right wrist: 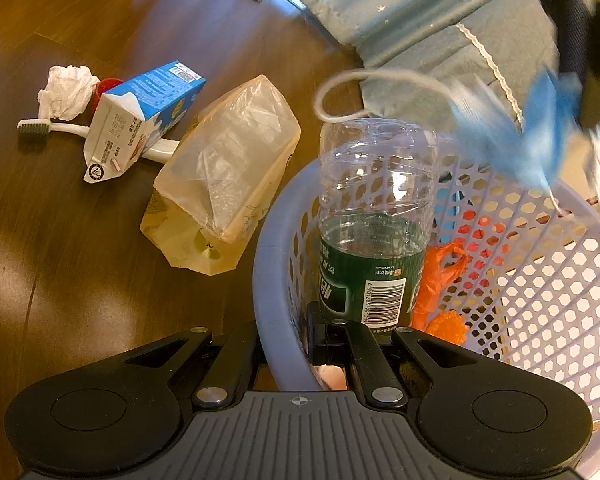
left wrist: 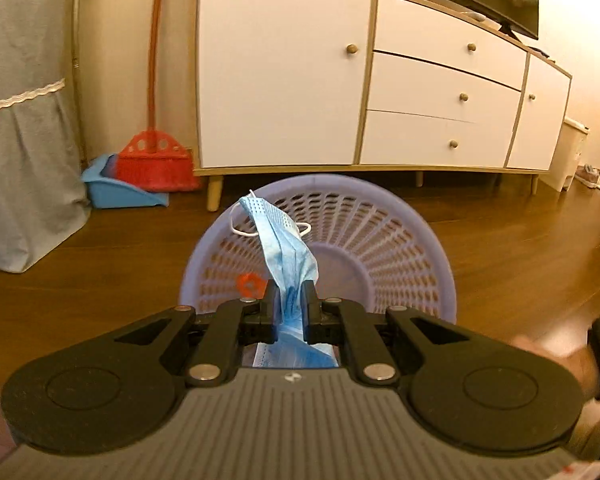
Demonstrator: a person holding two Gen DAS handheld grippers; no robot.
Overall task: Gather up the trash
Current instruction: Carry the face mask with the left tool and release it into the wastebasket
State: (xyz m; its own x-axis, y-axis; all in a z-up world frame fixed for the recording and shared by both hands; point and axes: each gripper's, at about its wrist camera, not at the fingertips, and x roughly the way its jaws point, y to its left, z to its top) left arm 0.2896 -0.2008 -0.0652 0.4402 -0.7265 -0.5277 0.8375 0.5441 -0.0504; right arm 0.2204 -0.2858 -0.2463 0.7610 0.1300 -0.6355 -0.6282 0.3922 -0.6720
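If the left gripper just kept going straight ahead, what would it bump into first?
Probably the inside of the purple basket. The left gripper, shut on the blue face mask, points into its open mouth; the white cabinet stands farther behind.

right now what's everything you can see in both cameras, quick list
basket: 1, lilac, on the floor before the cabinet
face mask: 1, blue, clamped in the left gripper above the basket
bottle: 1, clear with green label, in the right gripper over the basket
orange bag: 1, orange, inside the basket
plastic bag: 1, yellowish, floor beside the basket
carton: 1, blue and white, floor
toothbrush: 1, white, partly under the carton
tissue: 1, white, crumpled, floor
cabinet: 1, white, by the wall
broom: 1, red, in a blue dustpan
left gripper: 1, black
right gripper: 1, black
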